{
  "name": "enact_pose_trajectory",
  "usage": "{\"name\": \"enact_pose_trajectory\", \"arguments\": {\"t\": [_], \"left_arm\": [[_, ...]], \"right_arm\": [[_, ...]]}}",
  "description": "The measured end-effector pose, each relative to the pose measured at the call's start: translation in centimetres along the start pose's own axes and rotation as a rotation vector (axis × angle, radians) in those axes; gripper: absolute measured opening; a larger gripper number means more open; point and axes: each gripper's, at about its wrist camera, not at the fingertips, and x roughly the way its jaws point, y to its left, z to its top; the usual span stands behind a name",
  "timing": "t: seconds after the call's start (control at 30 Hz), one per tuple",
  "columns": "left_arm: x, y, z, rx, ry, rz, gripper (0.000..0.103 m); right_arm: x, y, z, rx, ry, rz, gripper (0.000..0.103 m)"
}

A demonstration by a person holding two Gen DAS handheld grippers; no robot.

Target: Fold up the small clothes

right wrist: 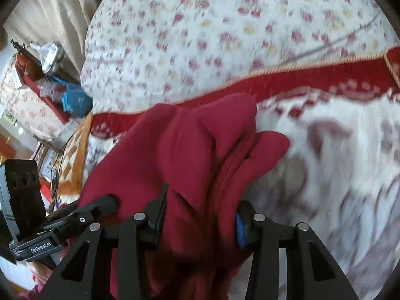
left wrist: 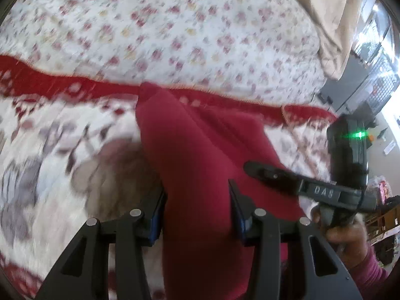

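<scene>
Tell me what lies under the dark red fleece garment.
Under the dark red fleece garment lies a red-bordered patterned blanket over a floral sheet; whatever sits directly beneath stays covered.

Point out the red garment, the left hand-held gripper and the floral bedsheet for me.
red garment (left wrist: 200, 150), left wrist view, on the bunched cloth ahead of the fingers.
left hand-held gripper (left wrist: 197, 215), left wrist view, midway between its fingertips.
floral bedsheet (right wrist: 212, 25), right wrist view, on bare sheet beyond the garment.

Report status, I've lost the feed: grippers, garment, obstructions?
Left gripper shut on dark red garment. Right gripper shut on it too. Garment bunched above patterned blanket. Nothing in the way.
</scene>
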Motion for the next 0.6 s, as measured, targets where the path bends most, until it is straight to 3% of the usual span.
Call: {"name": "enact_pose_trajectory", "arguments": {"t": [0.1,0.2,0.27,0.33,0.47,0.6], "left_arm": [[1.7,1.2,-2.5,-0.027,0.059,0.063,0.05],[1.3,1.3,-3.0,-0.03,0.041,0.07,0.061],[0.2,1.1,-2.6,-0.023,0.005,0.089,0.077],[-0.8,1.0,-2.4,-0.026,-0.04,0.111,0.083],[-1.6,0.7,-1.6,-0.02,-0.117,0.19,0.09],[0.0,0.8,-1.9,0.003,-0.108,0.289,0.09]], "right_arm": [[0.9,0.4,-1.5,-0.031,0.048,-0.083,0.064],[-0.8,0.8,-1.8,-0.04,0.013,-0.102,0.067],[-2.2,1.3,-1.9,-0.058,-0.031,-0.136,0.069],[-3.2,1.7,-1.9,-0.068,-0.068,-0.129,0.069],[-2.9,3.2,-1.2,-0.111,-0.089,-0.02,0.069],[0.6,4.6,-0.3,-0.184,-0.037,-0.089,0.059]]}}
